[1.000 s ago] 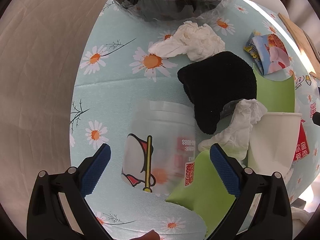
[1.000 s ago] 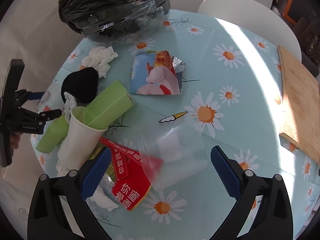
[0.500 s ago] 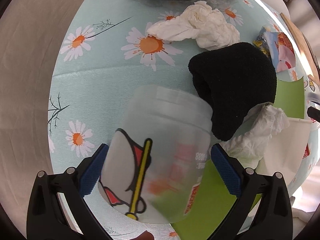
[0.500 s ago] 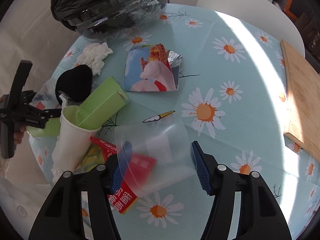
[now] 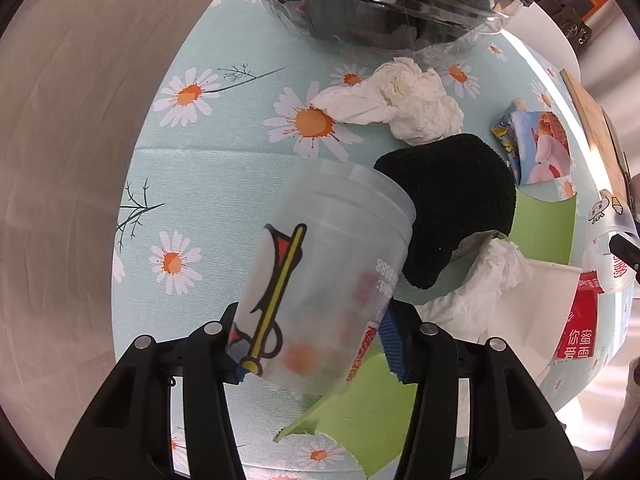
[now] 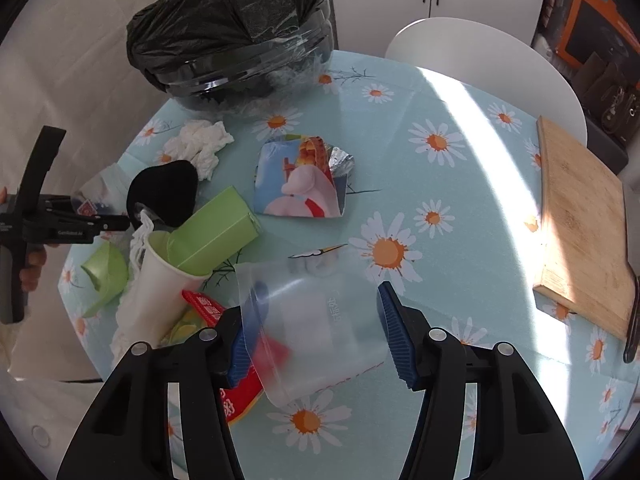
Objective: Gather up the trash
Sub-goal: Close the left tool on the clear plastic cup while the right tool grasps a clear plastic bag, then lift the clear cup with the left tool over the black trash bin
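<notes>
Both tongs clamped on frosted translucent plastic cups, printed cup [image 5: 320,280] left [image 5: 312,348], plain cup [image 6: 316,328] right [image 6: 316,336].
Squeeze lightly, avoid crushing; carry forward to black-bagged bin [image 6: 236,36] ahead.

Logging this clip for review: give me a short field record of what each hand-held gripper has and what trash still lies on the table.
left hand-held gripper: shut on printed translucent cup
right hand-held gripper: shut on clear plastic cup
bin: black-bagged trash bin at the table's far edge
loose trash: crumpled tissue, black cloth, snack wrapper, white paper cup holding green carton, red packet
other: wooden board
</notes>
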The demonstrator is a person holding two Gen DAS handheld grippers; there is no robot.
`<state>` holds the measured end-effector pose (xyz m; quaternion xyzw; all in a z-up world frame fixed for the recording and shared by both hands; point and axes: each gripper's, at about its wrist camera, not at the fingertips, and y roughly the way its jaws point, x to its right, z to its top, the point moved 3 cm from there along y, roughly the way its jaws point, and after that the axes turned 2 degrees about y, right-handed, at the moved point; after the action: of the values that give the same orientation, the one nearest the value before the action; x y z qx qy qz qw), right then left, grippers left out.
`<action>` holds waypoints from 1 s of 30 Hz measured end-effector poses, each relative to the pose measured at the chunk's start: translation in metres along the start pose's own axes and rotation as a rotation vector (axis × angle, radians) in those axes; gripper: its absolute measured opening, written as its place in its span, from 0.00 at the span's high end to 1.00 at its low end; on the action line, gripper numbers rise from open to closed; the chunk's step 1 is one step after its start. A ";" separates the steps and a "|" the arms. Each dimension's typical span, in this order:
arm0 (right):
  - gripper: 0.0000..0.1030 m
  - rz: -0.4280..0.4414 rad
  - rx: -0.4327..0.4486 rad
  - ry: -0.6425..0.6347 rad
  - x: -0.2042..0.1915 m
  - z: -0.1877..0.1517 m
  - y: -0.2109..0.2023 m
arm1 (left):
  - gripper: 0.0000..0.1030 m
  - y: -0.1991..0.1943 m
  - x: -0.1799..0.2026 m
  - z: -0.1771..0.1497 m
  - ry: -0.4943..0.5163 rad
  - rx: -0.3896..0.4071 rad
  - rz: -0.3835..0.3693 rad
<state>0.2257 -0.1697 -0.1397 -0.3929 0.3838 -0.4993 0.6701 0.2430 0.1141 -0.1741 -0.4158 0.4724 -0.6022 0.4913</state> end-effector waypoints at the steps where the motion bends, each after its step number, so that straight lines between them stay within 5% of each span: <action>1: 0.49 -0.003 0.012 -0.001 0.001 0.000 -0.004 | 0.50 -0.009 -0.003 -0.005 -0.005 0.015 0.015; 30: 0.50 -0.054 0.375 0.007 0.044 -0.008 -0.142 | 0.50 -0.148 0.072 -0.024 0.054 0.305 0.149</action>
<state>0.1757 -0.2404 -0.0193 -0.2696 0.2756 -0.5813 0.7165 0.1780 0.0572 -0.0315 -0.2841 0.4181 -0.6396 0.5791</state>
